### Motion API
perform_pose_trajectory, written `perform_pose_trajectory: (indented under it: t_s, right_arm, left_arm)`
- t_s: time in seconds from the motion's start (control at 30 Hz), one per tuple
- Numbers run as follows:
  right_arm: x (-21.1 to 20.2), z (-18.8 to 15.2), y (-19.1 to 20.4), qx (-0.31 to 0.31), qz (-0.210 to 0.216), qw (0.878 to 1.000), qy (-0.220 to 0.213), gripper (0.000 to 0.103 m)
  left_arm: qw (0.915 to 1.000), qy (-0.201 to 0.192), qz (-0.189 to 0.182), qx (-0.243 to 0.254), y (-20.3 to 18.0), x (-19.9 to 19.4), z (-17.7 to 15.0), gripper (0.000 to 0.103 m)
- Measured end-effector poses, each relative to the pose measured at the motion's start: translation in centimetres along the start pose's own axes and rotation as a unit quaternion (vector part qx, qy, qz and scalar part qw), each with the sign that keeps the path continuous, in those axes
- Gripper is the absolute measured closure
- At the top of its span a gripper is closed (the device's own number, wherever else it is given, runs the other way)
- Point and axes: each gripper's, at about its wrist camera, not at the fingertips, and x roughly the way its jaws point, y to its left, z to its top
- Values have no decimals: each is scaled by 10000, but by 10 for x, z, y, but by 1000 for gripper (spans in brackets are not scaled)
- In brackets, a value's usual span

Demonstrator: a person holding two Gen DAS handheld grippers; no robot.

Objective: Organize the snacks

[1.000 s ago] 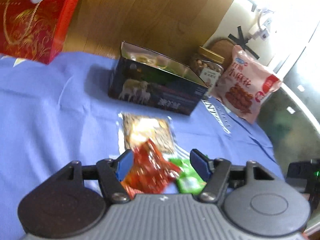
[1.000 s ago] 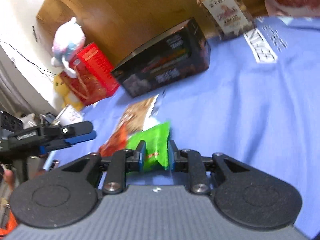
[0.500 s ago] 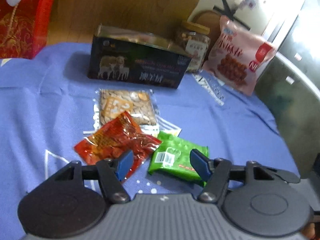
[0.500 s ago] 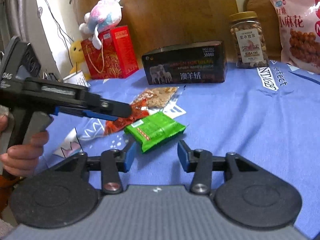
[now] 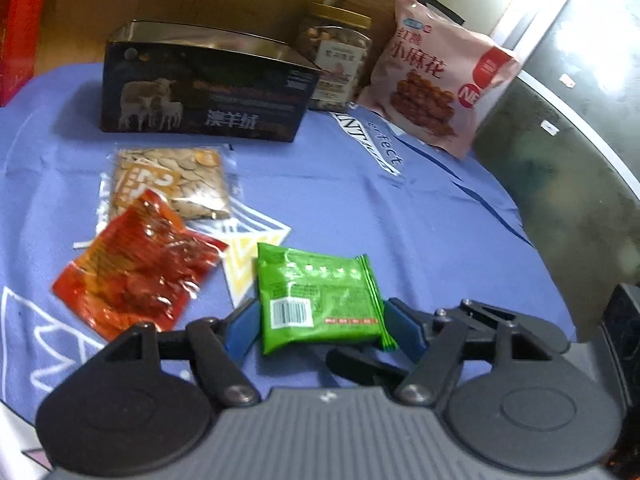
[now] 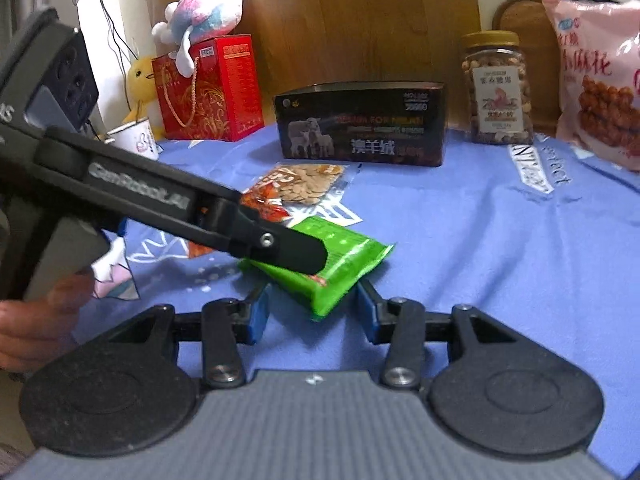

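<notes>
Nearest to you, your left gripper [image 5: 320,322] straddled the green snack packet [image 5: 316,296], which lay flat on the blue tablecloth [image 5: 420,220] with its barcode side up. The jaws were opening, the packet lay between the blue pads [image 5: 240,328], and I could not tell whether they touched its edges. Your right gripper [image 6: 310,312] hung just short of the same green packet [image 6: 344,260], jaws apart, with only the packet's near corner reaching in between them and no pad pressing on it. In the right wrist view the left gripper [image 6: 288,250] crossed in from the left, one dark finger lying over the packet, and your hand [image 6: 36,320] showed on its grip at the frame's left edge.

Just left of the green packet lay a crinkled red snack packet [image 5: 132,268], and its far end overlapped a clear pack of melon seeds [image 5: 172,184]. Beyond those stood the open dark box with sheep printed on its side [image 5: 200,96], empty as far as its visible interior showed. To the right of the box stood a jar of nuts with a gold lid [image 5: 336,60], and a pink bag of fried dough twists [image 5: 436,80] leaned upright next to it. Farthest left, a red gift box [image 6: 208,88] carried a plush toy [image 6: 204,12] on top.
</notes>
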Motion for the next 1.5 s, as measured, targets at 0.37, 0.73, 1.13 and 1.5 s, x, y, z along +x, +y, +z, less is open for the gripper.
perform_pose_trajectory:
  t_s: [0.37, 0.73, 1.13, 1.5]
  right_arm:
    - [-3, -6, -3, -29, -77, 9999, -124, 53]
    - [-4, -7, 1, -50, -158, 9997, -161, 53]
    - [-5, -8, 1, 34, -207, 9996, -207, 53]
    - [-8, -10, -3, 248, -200, 9991, -292, 49]
  left_arm:
    - [9915, -186, 1266, 226, -12, 0, -2, 34]
    - [9896, -239, 1401, 211, -16, -2, -6, 33]
    - [9908, -251, 1322, 174, -12, -2, -8, 32]
    - [9910, -282, 1290, 208, -12, -2, -10, 31]
